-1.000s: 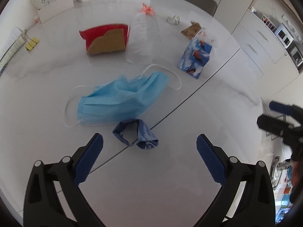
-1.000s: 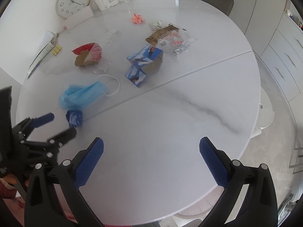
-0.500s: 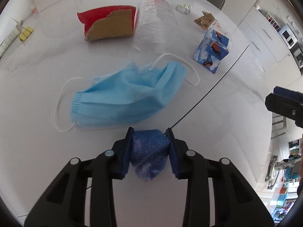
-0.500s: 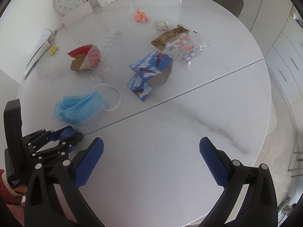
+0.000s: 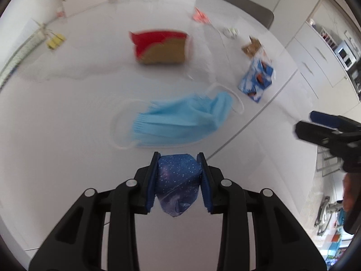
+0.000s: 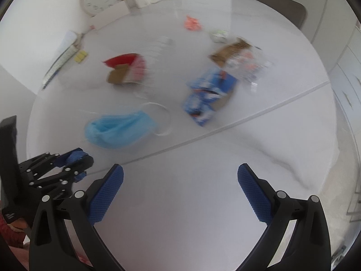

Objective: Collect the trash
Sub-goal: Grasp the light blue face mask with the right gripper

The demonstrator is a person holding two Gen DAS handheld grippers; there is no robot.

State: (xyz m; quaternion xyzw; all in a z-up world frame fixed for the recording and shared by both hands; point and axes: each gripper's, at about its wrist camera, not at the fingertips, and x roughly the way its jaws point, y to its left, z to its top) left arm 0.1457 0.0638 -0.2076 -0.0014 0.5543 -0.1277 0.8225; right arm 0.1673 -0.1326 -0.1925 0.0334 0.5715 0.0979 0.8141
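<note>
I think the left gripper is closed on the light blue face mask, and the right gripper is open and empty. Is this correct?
Not quite. In the left wrist view the left gripper is closed on the dark blue starry wrapper; the light blue face mask lies on the table. The right gripper is open and empty.

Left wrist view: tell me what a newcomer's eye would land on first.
First, the crumpled dark blue starry wrapper pinched between the jaws of the left gripper, low in the middle of the picture. Just beyond it a light blue face mask lies flat on the white table. Farther back sits a torn red and brown carton, somewhat blurred.
</note>
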